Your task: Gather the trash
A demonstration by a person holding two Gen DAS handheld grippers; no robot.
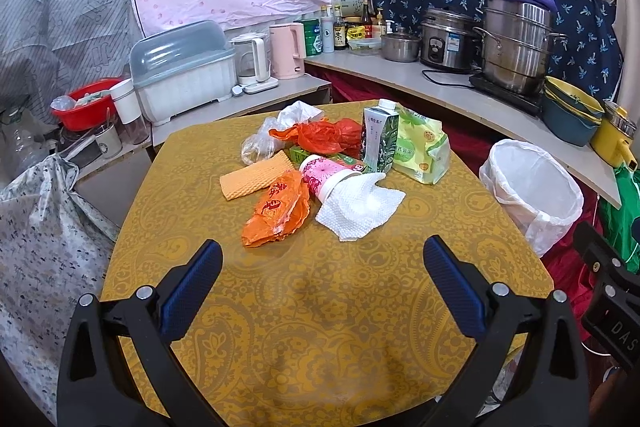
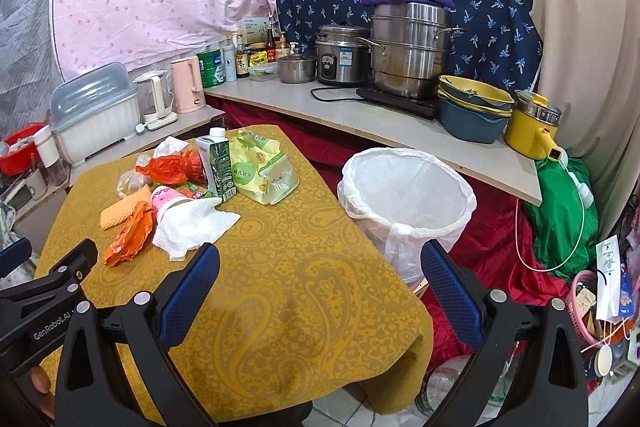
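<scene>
Trash lies piled on the yellow patterned table [image 1: 320, 307]: a white tissue [image 1: 360, 207] stuffed in a pink cup [image 1: 320, 175], an orange wrapper [image 1: 276, 211], an orange sponge cloth [image 1: 252, 179], a red-orange bag [image 1: 320, 135], a green-white carton [image 1: 378, 139] standing upright and a green snack bag [image 1: 420, 147]. A bin lined with a white bag [image 2: 404, 199] stands right of the table. My left gripper [image 1: 322, 259] hovers open, short of the pile. My right gripper [image 2: 320, 263] is open over the table's right edge, empty.
A counter [image 2: 360, 119] behind holds steel pots, a rice cooker, bottles, stacked bowls and a yellow pot. A dish box [image 1: 184, 83], kettles and a red basin [image 1: 86, 103] sit at the left. A green bag [image 2: 560, 211] and a pink basket [image 2: 588, 299] lie on the floor at the right.
</scene>
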